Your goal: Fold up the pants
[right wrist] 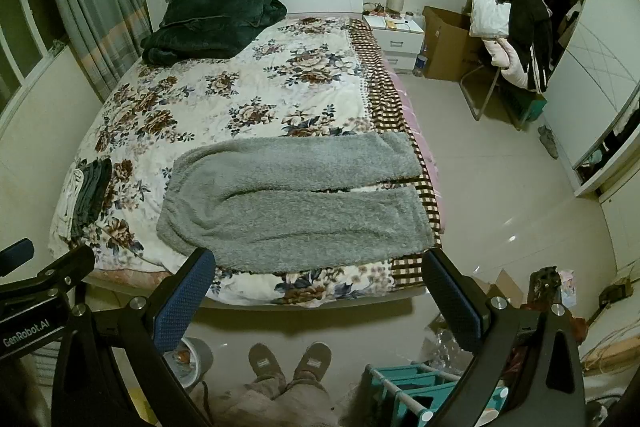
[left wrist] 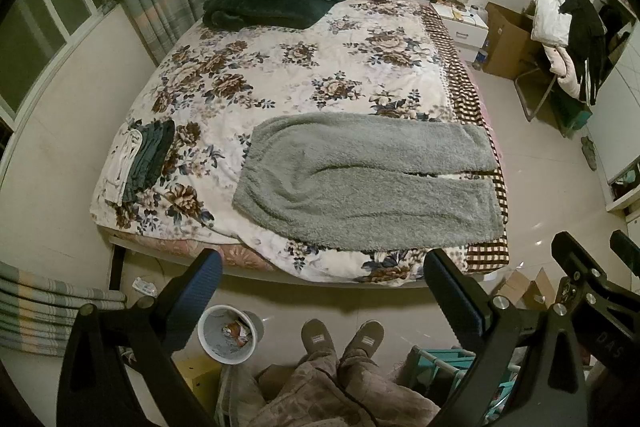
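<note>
- Bedroom floor lies nearest, with a bin and slippers below; both hand-held grippers hang above it, short of the bed.
- Left hand-held gripper and right hand-held gripper both gape wide, holding nothing.
- Pants lie flat across the bed's near end, legs toward the right edge; thick fleece could slip from a shallow pinch, or the quilt beneath get caught too.
- Farther left, a folded stack might be nudged.

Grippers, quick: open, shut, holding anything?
Left gripper: open, holding nothing, above the floor short of the gray pants.
Right gripper: open, holding nothing, also short of the pants.
</note>
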A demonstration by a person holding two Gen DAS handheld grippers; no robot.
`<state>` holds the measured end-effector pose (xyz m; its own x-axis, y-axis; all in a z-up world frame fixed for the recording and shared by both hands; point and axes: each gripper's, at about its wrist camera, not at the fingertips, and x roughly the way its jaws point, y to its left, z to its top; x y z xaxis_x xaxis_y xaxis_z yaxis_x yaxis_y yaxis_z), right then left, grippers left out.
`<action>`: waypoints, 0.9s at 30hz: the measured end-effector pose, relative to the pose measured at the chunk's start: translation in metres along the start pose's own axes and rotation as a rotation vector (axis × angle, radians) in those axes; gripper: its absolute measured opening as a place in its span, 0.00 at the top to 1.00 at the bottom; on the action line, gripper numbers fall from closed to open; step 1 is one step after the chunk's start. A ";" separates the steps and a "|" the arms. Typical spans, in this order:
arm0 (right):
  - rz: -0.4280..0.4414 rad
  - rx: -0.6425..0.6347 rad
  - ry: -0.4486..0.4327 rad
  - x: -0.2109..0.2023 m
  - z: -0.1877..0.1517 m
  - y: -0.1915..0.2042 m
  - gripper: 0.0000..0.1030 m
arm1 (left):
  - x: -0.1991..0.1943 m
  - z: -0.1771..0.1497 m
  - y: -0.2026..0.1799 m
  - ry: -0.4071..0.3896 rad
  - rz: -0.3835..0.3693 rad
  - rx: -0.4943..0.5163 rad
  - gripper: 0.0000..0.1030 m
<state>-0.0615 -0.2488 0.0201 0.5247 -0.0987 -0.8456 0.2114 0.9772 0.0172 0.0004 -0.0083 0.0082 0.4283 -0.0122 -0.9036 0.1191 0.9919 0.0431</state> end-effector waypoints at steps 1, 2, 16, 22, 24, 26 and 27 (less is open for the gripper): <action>0.000 0.000 0.000 0.000 0.000 0.000 0.00 | 0.000 0.000 0.001 0.002 -0.001 0.000 0.00; 0.000 -0.001 0.002 0.000 -0.001 0.000 0.00 | 0.000 -0.001 0.002 -0.001 -0.002 -0.003 0.00; 0.002 -0.001 0.002 -0.006 -0.005 0.000 0.00 | -0.013 0.006 0.002 -0.012 0.001 -0.007 0.00; -0.001 -0.001 0.002 -0.007 -0.004 0.000 0.00 | -0.014 0.006 0.003 -0.014 0.001 -0.008 0.00; -0.003 -0.002 -0.001 -0.008 -0.005 0.000 0.00 | -0.014 0.006 0.003 -0.015 0.000 -0.008 0.00; -0.002 -0.003 0.000 -0.009 -0.006 0.000 0.00 | -0.013 0.006 0.003 -0.015 0.000 -0.008 0.00; -0.002 -0.004 -0.001 -0.009 -0.006 0.000 0.00 | -0.015 0.007 0.003 -0.016 -0.001 -0.008 0.00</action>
<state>-0.0711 -0.2466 0.0248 0.5249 -0.1012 -0.8451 0.2098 0.9777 0.0132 0.0004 -0.0062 0.0244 0.4421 -0.0148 -0.8968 0.1122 0.9929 0.0389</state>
